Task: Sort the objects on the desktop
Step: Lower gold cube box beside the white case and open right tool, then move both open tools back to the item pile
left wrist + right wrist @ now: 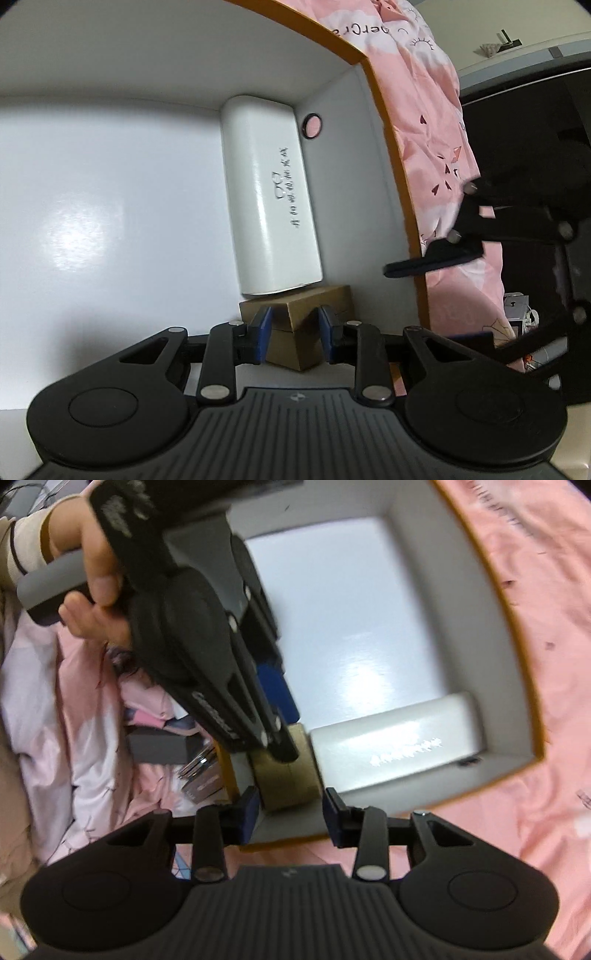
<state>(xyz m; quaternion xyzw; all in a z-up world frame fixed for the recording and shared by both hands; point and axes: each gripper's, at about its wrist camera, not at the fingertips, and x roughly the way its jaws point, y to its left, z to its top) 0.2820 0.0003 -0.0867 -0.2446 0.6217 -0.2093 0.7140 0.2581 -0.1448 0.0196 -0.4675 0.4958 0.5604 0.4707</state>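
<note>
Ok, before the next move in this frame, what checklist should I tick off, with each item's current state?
1. Brown box sits between the left tool's pads: ok.
2. Pads pressing firmly on it: cannot tell.
3. Right tool open and empty: ok.
4. White case lies flat inside the tray, beside the brown box: ok.
5. Bare tray floor remains for more items: ok.

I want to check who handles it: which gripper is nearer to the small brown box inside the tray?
Left. The left gripper has the small brown box between its fingers, at the tray floor. The right gripper is open above the tray's edge, apart from the box.
</note>
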